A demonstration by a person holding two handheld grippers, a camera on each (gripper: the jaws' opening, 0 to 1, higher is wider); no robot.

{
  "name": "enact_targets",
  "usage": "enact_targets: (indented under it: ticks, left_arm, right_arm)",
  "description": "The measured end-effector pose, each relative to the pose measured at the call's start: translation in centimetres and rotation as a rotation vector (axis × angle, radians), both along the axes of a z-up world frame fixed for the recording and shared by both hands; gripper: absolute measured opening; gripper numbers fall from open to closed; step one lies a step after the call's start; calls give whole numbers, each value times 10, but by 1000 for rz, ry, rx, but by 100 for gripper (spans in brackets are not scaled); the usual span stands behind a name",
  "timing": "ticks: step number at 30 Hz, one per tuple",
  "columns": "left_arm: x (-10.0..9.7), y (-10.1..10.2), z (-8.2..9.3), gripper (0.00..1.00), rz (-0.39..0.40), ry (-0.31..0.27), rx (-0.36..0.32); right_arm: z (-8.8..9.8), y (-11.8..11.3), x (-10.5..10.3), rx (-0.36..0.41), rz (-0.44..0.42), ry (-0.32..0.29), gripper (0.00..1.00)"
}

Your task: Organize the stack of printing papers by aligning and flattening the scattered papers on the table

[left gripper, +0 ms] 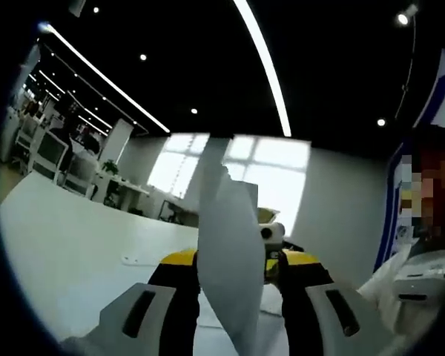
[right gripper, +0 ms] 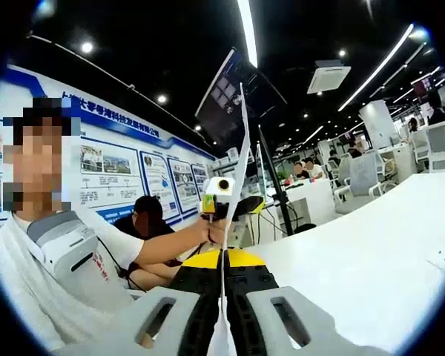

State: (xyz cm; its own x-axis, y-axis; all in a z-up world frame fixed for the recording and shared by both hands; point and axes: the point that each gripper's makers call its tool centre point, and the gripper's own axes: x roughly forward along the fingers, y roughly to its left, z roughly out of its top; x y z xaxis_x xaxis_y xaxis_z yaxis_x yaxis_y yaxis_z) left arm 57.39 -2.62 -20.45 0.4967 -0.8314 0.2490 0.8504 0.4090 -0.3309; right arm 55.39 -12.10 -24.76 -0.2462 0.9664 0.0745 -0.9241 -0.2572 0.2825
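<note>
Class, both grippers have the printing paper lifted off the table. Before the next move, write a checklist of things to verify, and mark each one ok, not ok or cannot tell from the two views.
1. Right gripper shut on the thin white sheets of printing paper: ok, paper edge runs up from between closed fingers.
2. Left gripper gripping the paper: ok, the sheets stand between its fingers.
3. Sheets flat: not ok, the paper curves in the left gripper view.
4. Sheet edges aligned: cannot tell.
5. White table beneath free for setting down: ok where visible.
</note>
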Motion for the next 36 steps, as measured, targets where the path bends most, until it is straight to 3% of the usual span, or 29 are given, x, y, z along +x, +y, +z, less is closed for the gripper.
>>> enact_targets:
  ticks: [7, 20, 27, 36]
  left_arm:
    - [0, -4, 3, 45, -5, -9, 14]
    - [9, -11, -7, 38, -8, 35, 7]
    - [18, -12, -16, 29, 14, 69, 3]
    - [24, -10, -17, 10, 7, 88, -12]
  right_arm:
    - [3, -4, 5, 14, -16, 8, 0]
    - [1, 1, 1, -1, -14, 11, 0]
    - [-2, 1, 10, -17, -51, 33, 0]
    - [-5, 1, 18, -32, -78, 52, 0]
